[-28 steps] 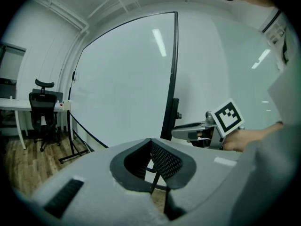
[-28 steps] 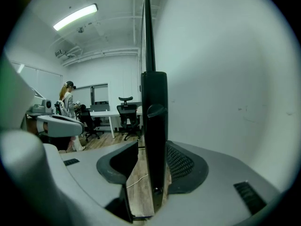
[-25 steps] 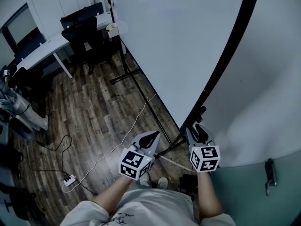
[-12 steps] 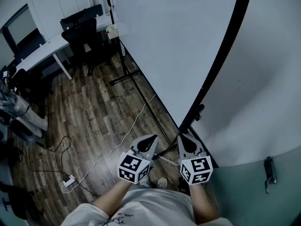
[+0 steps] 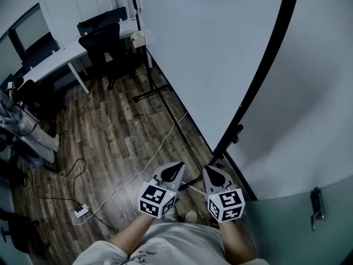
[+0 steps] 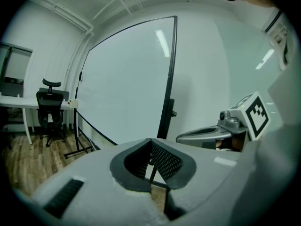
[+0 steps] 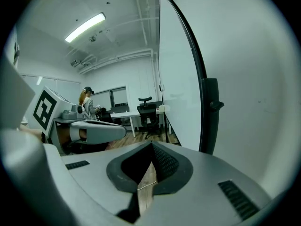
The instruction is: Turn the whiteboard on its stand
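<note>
The whiteboard (image 5: 220,48) is a large white panel in a black frame, standing on a black stand with a floor foot (image 5: 151,95). Its near side post (image 5: 229,139) carries a small knob (image 5: 238,130). My left gripper (image 5: 177,166) and right gripper (image 5: 208,170) hang side by side in front of my body, just short of that post. Both are shut on nothing and touch nothing. The left gripper view shows the left gripper (image 6: 151,142) pointing at the whiteboard (image 6: 127,88). In the right gripper view the right gripper (image 7: 151,145) faces the whiteboard's (image 7: 176,88) edge and post (image 7: 209,112).
A white desk (image 5: 60,57) with black office chairs (image 5: 102,40) stands at the back left. A cable (image 5: 149,159) runs over the wood floor to a power strip (image 5: 81,210). A person (image 5: 22,126) sits at the far left. A glass door with a handle (image 5: 315,206) is at my right.
My right gripper has drawn back from the stand's post, down and to the left, and its jaws have shut. The left gripper has hardly moved.
</note>
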A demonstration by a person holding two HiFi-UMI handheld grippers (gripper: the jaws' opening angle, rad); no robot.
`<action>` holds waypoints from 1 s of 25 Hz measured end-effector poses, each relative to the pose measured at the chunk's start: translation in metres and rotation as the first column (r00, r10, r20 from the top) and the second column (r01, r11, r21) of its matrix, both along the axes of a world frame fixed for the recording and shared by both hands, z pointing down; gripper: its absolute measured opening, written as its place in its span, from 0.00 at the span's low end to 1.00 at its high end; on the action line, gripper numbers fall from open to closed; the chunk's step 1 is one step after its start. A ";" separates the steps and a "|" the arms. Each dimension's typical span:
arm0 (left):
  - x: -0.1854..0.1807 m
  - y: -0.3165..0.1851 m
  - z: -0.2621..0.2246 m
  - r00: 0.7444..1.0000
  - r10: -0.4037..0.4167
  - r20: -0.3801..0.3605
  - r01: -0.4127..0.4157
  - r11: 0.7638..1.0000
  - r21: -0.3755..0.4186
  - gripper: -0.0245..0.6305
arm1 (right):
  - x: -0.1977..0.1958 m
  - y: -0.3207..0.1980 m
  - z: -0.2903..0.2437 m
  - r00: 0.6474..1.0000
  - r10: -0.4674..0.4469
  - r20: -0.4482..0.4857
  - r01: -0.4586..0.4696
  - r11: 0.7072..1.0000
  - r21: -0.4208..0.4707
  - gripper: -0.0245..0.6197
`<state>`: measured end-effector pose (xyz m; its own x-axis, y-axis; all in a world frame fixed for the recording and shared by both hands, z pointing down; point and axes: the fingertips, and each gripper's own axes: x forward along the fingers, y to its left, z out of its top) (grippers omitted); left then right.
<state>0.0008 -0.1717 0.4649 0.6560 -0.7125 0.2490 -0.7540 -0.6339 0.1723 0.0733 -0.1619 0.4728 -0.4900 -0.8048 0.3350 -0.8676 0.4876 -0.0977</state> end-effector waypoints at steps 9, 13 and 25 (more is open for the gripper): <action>-0.006 0.007 -0.002 1.000 -0.015 0.001 0.015 1.000 0.003 0.05 | -0.008 0.004 -0.003 1.000 -0.025 -0.001 0.025 1.000 0.002 0.05; -0.009 0.008 -0.005 1.000 -0.022 0.000 0.022 1.000 0.004 0.05 | -0.012 0.006 -0.006 0.999 -0.033 -0.002 0.033 0.999 0.002 0.05; -0.005 0.006 -0.002 1.000 -0.014 0.000 0.014 1.000 0.000 0.05 | -0.012 0.005 -0.002 0.999 -0.041 -0.009 0.041 0.999 -0.004 0.05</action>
<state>-0.0041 -0.1652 0.4629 0.6459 -0.7218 0.2488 -0.7628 -0.6234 0.1718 0.0613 -0.1574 0.4711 -0.5197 -0.7827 0.3426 -0.8476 0.5226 -0.0918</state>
